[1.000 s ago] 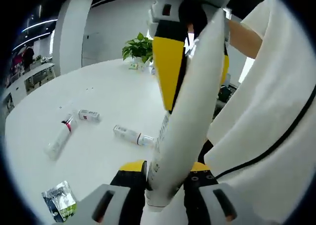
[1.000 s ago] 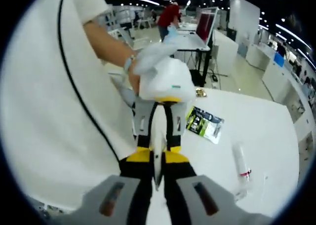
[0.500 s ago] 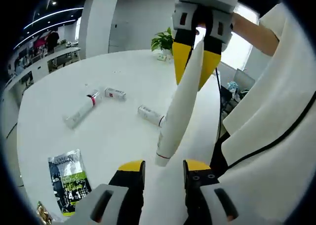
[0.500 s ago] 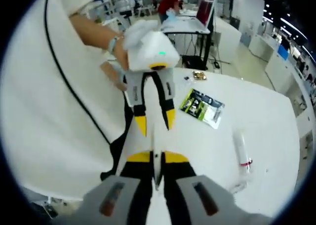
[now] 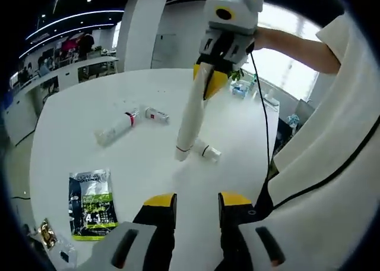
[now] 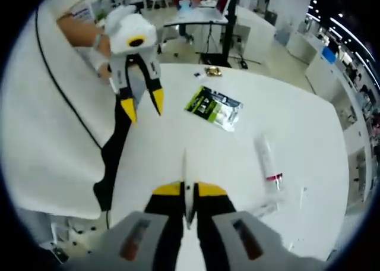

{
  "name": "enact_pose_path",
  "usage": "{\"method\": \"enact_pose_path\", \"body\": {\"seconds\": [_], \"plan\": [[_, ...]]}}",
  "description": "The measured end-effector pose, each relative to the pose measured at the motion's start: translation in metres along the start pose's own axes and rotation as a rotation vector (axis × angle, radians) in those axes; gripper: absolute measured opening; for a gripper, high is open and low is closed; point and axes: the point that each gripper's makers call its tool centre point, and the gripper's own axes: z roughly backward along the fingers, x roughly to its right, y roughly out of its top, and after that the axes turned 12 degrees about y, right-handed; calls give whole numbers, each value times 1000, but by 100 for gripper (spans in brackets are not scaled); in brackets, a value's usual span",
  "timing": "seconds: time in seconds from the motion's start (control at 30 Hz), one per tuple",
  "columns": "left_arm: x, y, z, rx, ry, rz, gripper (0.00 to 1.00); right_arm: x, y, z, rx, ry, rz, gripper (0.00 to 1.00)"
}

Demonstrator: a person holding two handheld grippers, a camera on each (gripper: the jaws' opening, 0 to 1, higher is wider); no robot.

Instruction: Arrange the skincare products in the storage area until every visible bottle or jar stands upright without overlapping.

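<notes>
White table — tube pinched between right fingers.

Right tool clamps white tube above table.

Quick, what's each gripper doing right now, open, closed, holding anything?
Left gripper: open, holding nothing.
Right gripper: shut on a white tube, which hangs above the table.
</notes>
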Motion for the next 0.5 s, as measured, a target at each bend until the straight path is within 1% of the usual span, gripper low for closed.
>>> {"method": "enact_pose_path", "body": {"seconds": [0.1, 0.13, 0.2, 0.3, 0.5], "plan": [[-5, 0, 5, 12, 28, 16, 28, 12, -6, 5, -7, -19, -7, 4], [-5, 0, 5, 14, 30, 18, 28, 14, -7, 5, -7, -23, -8, 4], [-6, 1, 9, 35, 22, 56, 28, 23, -9, 9, -5, -37, -8, 4], [-8, 0, 13, 49, 32, 85, 28, 32, -10, 12, -6, -45, -12, 4], [-7, -5, 19, 52, 42, 94, 27, 51, -12, 17, -24, -70, -9, 4]]}}
